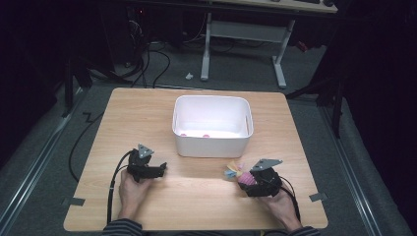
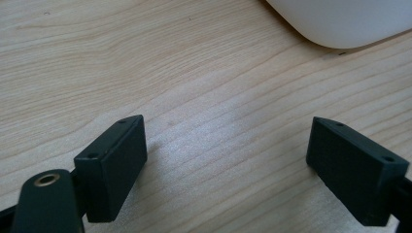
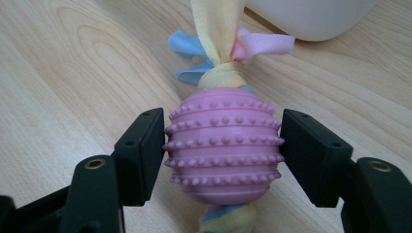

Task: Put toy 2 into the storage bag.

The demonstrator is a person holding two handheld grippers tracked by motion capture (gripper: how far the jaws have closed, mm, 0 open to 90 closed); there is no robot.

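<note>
A pink knobbly rubber ball threaded on a knotted cloth rope of yellow, blue and pink strips lies on the wooden table. My right gripper is shut on the ball, one pad pressing each side. In the high view the toy and right gripper are at the front right, just ahead of the white bin. My left gripper rests at the front left with its jaws wide open over bare wood and nothing between them.
The white plastic bin stands at the table's middle back, with two small pink things on its floor. Its rounded corner shows ahead of the left jaws, and its wall beyond the toy. A desk frame stands on the floor behind.
</note>
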